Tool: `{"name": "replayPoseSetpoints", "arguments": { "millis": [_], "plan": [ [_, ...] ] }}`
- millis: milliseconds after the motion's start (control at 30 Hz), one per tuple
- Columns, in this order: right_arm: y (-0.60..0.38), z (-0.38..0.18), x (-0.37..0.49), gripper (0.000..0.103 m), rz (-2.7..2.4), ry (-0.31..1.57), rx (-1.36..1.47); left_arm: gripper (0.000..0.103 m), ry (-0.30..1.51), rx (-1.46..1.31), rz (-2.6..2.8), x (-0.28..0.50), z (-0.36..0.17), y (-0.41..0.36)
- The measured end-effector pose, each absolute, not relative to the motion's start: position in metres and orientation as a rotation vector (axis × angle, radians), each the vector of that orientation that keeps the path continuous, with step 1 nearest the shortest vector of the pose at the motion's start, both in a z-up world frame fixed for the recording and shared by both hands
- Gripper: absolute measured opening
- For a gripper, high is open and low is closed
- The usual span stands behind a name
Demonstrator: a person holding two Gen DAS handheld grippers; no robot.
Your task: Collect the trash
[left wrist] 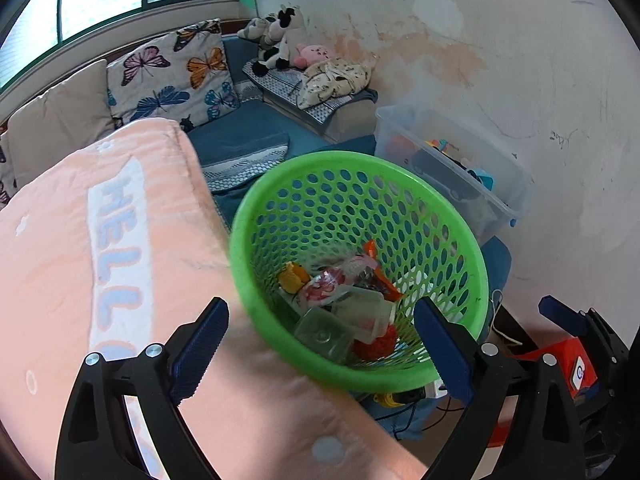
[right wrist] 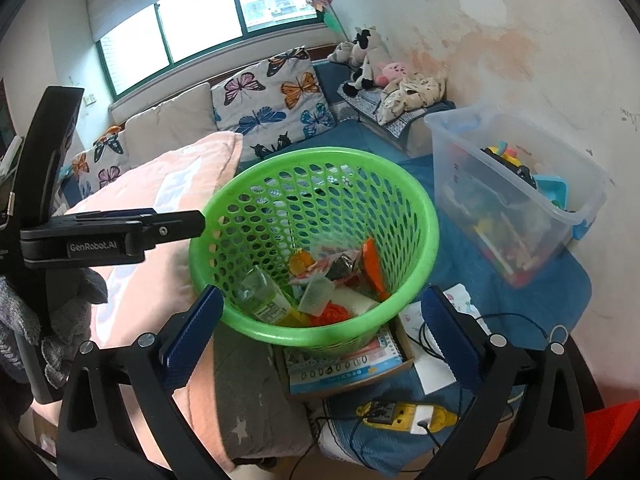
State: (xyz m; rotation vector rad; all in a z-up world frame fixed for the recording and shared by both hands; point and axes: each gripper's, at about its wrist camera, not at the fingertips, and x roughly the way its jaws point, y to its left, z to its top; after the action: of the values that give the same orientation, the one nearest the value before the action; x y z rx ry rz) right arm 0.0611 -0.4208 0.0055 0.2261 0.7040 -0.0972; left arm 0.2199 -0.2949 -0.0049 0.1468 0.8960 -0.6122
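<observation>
A green perforated basket (left wrist: 360,156) (right wrist: 312,156) fills the middle of both views, against the edge of a pink quilt (left wrist: 60,260). Inside lie a clear plastic cup (left wrist: 324,336), crumpled wrappers (left wrist: 326,288), a red item (left wrist: 380,344), a small bottle (right wrist: 264,292) and an orange wrapper (right wrist: 374,264). My left gripper (left wrist: 322,348) is open just in front of the basket's near rim, with nothing pressed between its pads. My right gripper (right wrist: 322,334) is also open before the rim and holds nothing. One left finger (right wrist: 176,226) reaches the basket's left rim.
A clear bin of toys (right wrist: 520,200) stands right of the basket by the stained wall. Below the basket sit a box of booklets (right wrist: 348,368), cables and a yellow power strip (right wrist: 404,416) on blue matting. Butterfly cushions (right wrist: 272,104) and plush toys lie behind.
</observation>
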Motion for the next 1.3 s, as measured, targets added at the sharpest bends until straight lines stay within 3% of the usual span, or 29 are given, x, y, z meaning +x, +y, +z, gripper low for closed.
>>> {"name": "replayPoseSetpoints", "arguments": {
  "millis": [1300],
  "plan": [
    [-0.287,0.024,0.053,0.099,0.063,0.666,0.097,0.096,0.714,0.078,-0.270,0.129,0.033,-0.092]
  ]
}}
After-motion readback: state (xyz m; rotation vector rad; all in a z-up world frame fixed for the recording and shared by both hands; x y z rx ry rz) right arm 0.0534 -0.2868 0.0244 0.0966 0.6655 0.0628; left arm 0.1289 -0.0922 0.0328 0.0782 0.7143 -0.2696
